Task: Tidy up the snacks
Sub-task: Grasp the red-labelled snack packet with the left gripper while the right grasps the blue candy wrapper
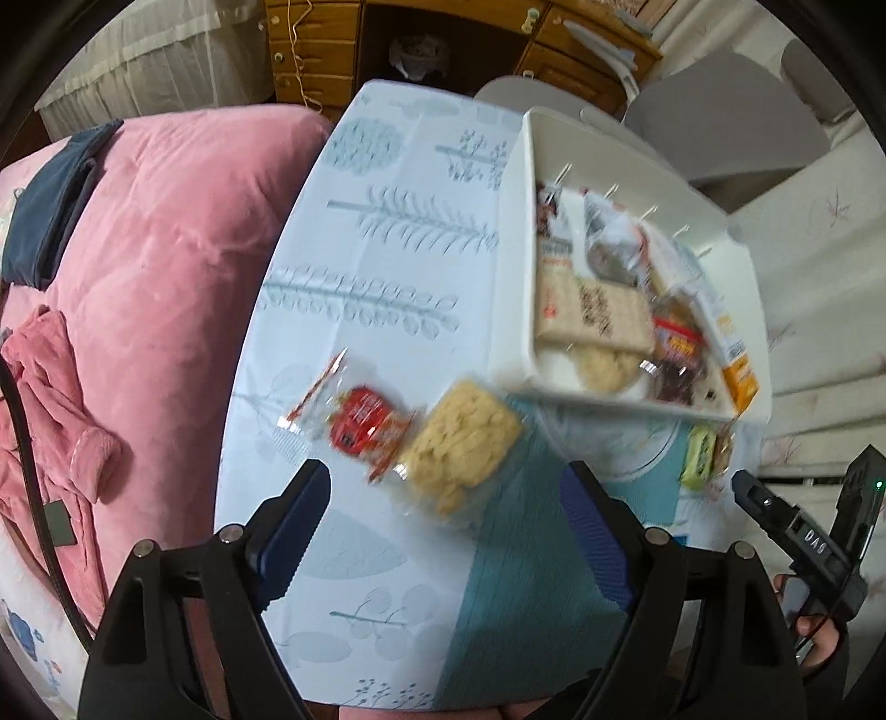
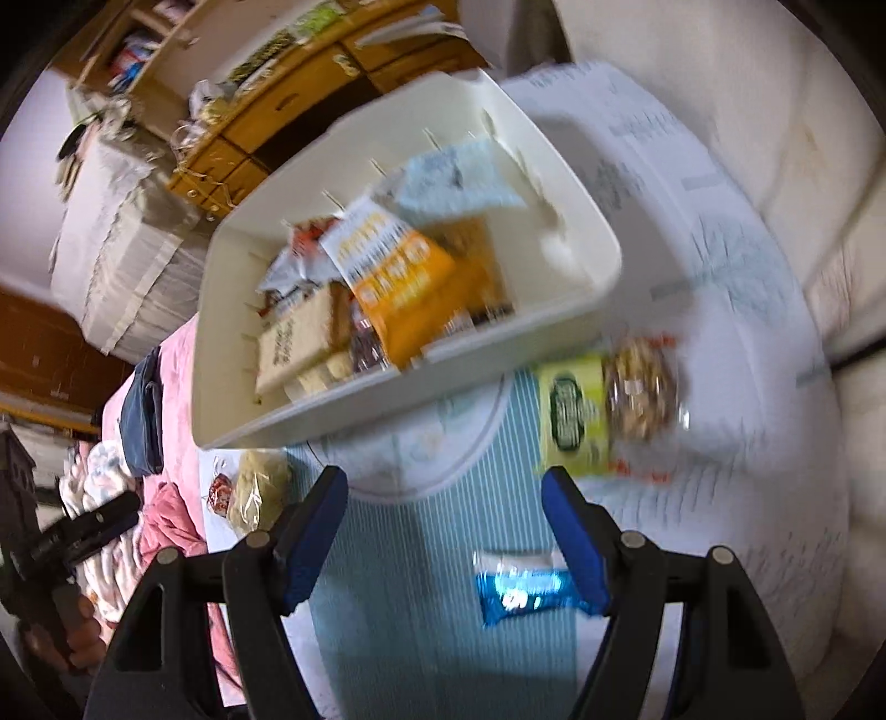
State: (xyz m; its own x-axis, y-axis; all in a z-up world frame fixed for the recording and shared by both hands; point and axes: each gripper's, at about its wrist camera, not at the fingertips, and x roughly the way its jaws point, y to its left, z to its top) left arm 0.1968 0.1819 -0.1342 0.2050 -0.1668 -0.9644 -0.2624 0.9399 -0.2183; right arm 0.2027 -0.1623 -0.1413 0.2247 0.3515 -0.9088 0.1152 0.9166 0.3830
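A white bin (image 1: 512,288) (image 2: 354,401) on the table holds several packed snacks, an orange box (image 2: 410,288) among them. Near it lie a red packet (image 1: 362,423) and a pale yellow crispy cake in clear wrap (image 1: 459,443). My left gripper (image 1: 446,476) hovers open just short of that cake, and nothing sits between its fingers. To the bin's right lie a green packet (image 2: 570,415) and a nut bar (image 2: 642,396). My right gripper (image 2: 443,476) hangs open over the teal mat. A blue wrapped bar (image 2: 523,590) lies against its right finger, not gripped.
A pale leaf-print cloth (image 1: 387,266) covers the table, with a teal striped mat (image 1: 526,581) at its near side. A pink quilt (image 1: 144,266) lies left of the table, wooden drawers (image 1: 315,50) stand behind, and grey chairs (image 1: 720,111) and a white couch are to the right.
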